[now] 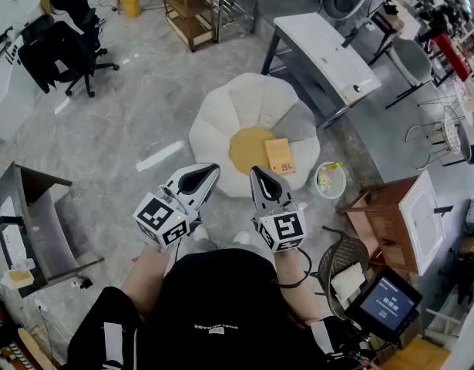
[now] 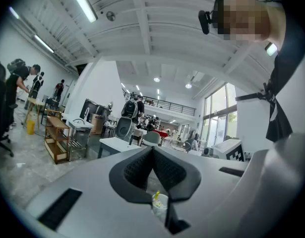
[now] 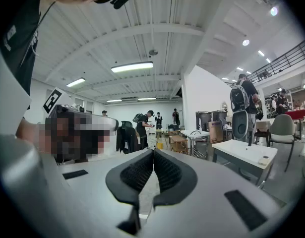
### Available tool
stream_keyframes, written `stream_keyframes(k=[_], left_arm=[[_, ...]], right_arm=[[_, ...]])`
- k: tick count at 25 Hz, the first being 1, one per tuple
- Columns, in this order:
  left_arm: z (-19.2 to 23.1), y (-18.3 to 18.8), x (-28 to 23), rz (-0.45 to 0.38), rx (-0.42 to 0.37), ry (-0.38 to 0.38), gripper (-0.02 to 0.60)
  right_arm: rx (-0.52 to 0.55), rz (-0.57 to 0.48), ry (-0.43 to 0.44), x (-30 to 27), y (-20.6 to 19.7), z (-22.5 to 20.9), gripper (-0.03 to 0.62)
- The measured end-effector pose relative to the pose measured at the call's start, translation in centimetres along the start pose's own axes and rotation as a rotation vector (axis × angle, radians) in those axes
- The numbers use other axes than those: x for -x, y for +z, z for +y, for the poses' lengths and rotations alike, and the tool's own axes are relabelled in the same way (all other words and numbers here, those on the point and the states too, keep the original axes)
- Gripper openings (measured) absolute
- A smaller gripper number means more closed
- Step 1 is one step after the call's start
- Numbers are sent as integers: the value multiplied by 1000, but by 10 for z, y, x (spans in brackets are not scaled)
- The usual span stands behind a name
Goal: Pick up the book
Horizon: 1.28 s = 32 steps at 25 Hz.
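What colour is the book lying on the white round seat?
The book is light brown; the head view shows it best.

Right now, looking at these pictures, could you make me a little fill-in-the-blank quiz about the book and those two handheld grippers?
1. The book lies on a white seat, at the edge of a ___ cushion.
2. Of the left gripper and the right gripper, the book lies nearer the ___ one.
3. The fingers of both grippers are ___, with nothing between them.

Missing words: yellow; right; shut.
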<state>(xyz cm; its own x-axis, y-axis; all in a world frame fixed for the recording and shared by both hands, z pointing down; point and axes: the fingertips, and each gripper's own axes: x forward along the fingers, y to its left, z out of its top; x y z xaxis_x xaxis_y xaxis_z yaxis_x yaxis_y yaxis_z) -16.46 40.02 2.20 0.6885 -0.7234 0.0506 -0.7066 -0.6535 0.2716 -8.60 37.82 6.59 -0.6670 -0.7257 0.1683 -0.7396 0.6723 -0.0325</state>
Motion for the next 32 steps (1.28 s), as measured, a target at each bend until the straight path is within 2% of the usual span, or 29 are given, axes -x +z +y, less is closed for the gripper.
stream_keyframes(k=[3, 10, 25, 32], left_arm=[[-7, 0, -4, -24, 7, -10, 14], [-20, -12, -21, 1, 15, 21, 14], [-71, -52, -84, 108, -13, 75, 14], [-52, -57, -108, 104, 25, 68, 14]], right_arm=[[-4, 2, -3, 5, -4, -4, 26], [-17, -1, -1, 28, -6, -19, 26], [-124, -3, -58, 90, -28, -110, 26], [-138, 19, -96, 83, -39, -137, 26]])
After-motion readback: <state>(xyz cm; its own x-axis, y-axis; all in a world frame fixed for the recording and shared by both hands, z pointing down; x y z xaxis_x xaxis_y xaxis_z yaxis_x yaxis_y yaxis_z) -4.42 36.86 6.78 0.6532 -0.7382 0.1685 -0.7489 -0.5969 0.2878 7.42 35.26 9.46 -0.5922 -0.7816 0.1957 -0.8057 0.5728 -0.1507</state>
